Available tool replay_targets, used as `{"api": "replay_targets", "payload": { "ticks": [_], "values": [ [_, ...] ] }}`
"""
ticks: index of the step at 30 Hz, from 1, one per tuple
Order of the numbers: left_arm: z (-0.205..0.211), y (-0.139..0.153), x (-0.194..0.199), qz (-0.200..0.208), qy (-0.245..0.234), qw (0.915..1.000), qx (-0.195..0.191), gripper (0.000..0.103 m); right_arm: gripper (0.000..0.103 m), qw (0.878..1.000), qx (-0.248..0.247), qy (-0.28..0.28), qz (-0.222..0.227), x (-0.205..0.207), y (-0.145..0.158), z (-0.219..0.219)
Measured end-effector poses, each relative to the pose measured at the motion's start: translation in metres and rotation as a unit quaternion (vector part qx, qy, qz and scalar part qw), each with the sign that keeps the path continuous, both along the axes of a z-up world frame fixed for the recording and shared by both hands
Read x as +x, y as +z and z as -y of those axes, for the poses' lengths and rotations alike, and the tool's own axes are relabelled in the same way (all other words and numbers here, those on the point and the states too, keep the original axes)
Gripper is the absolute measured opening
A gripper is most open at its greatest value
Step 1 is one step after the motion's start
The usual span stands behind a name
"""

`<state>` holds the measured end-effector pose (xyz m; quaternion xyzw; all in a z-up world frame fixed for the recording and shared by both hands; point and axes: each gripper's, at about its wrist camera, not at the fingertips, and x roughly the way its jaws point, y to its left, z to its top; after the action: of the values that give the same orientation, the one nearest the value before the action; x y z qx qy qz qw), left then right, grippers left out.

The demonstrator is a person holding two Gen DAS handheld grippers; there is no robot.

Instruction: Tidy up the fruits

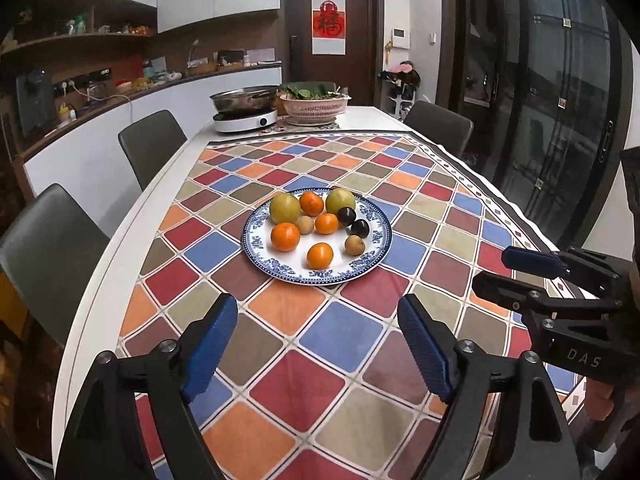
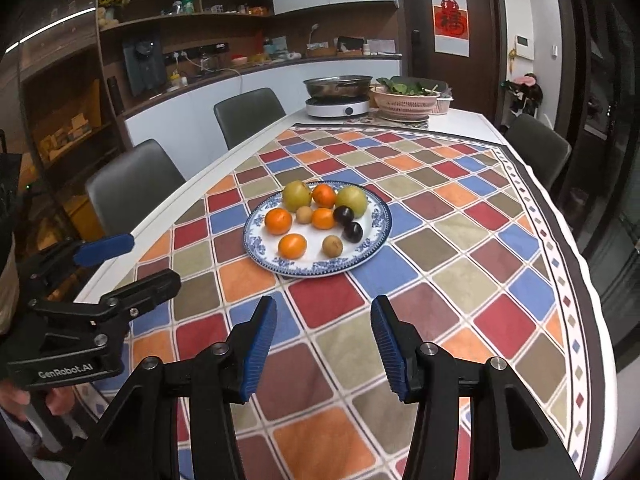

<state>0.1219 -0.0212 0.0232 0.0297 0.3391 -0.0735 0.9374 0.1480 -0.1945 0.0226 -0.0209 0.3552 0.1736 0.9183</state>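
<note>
- Both tongs, left tongs (image 1: pixel 318 350) and right tongs (image 2: pixel 324 346), I've got spread wide, holding nothing.
- Fruit's on the round plate (image 1: pixel 256 246) mid-worktop, no real long axis.
- Bare checkered cloth (image 1: pixel 340 336) between plate and tongs; worktop edges well apart from it.

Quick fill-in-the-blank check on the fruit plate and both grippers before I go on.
1. The plate holds ____ oranges.
2. The two dark plums lie ____ each other.
3. Both the left gripper and the right gripper are ____.
4. The plate's rim pattern is ____.

Missing words: four; touching; open; blue
</note>
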Motion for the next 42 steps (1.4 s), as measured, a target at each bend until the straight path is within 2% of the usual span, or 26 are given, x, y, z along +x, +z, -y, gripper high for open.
{"api": "replay_targets", "payload": {
  "ticks": [8,19,38,42],
  "values": [
    [0.002,0.006,-0.02,0.012,0.007,0.9999,0.002,0.083,0.05,1.0,0.006,-0.006,-0.001,-0.022,0.0,0.005],
    [0.002,0.015,-0.036,0.032,0.018,0.9993,0.008,0.087,0.05,1.0,0.001,-0.005,0.023,-0.042,0.01,0.003],
    [0.0,0.017,-0.039,0.035,0.024,0.9991,0.008,0.087,0.05,1.0,0.002,-0.005,0.023,-0.045,0.01,0.004],
    [-0.001,0.017,-0.04,0.037,0.025,0.999,0.008,0.092,0.05,1.0,0.002,-0.006,0.023,-0.046,0.01,0.003]
  ]
}}
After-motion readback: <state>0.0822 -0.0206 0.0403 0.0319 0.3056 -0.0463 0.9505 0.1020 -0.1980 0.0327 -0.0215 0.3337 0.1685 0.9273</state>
